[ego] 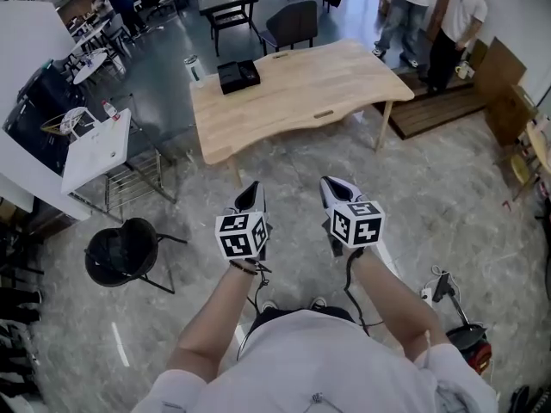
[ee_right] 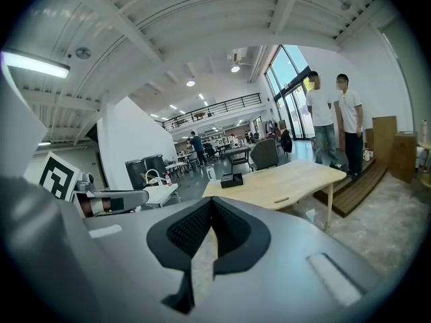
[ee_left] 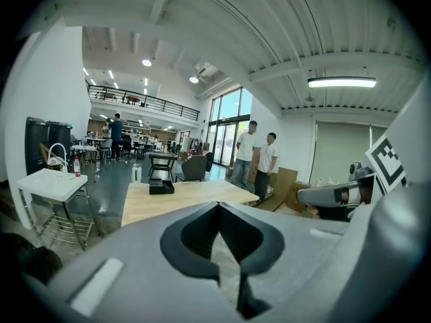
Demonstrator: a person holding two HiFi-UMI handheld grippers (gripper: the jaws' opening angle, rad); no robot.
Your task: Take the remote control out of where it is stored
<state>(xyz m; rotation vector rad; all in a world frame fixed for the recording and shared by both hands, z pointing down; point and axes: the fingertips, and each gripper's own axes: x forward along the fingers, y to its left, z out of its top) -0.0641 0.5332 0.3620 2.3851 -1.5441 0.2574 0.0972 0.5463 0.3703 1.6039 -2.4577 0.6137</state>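
wooden table (ego: 301, 93) upper centre, well apart from the person, not yet reached | left gripper (ego: 251, 194) and right gripper (ego: 334, 188) side by side mid-frame, jaws together on nothing, carried idle for the approach | black box (ego: 238, 76) on table's upper-left corner, perhaps storing the unseen remote control

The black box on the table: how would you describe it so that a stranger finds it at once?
Look for the large pale wooden table in the middle of the hall. Near its far left corner lies a flat, square black box. It is the only dark thing on the tabletop; the white container beside it is tall and round.
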